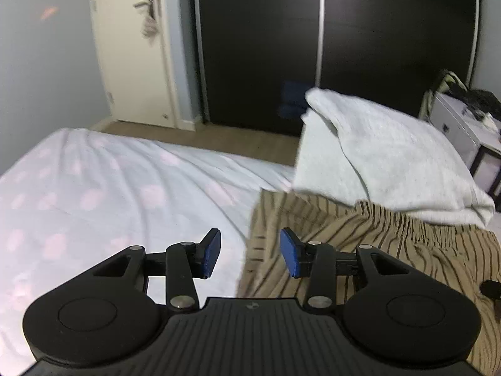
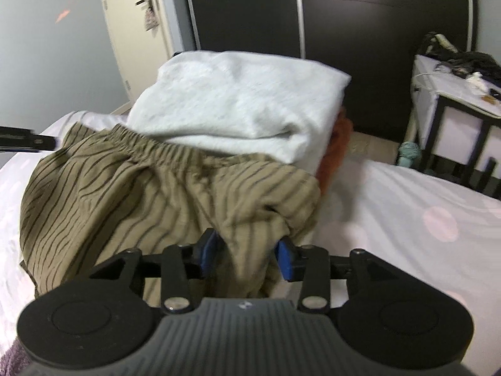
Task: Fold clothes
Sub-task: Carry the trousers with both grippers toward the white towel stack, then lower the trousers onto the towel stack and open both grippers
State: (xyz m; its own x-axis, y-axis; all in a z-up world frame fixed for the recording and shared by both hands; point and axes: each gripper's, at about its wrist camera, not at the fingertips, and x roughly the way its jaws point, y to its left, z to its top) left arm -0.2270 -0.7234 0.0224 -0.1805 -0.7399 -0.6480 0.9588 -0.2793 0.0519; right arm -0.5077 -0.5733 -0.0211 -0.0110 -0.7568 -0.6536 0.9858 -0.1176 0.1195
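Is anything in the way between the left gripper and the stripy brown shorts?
Nothing visible is. The left gripper is open, with nothing between its fingers, and the striped shorts lie right in front of it on the bed sheet. The folded white garment sits beyond them.

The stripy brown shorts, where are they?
In both views the stripy brown shorts lie on the bed sheet, waistband against the folded white towel.

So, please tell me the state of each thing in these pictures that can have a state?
left gripper: open, nothing between the pads
right gripper: open, striped cloth between the pads
striped shorts: spread on the bed, rumpled
white towel: folded, on the stack
door: closed
wardrobe: closed
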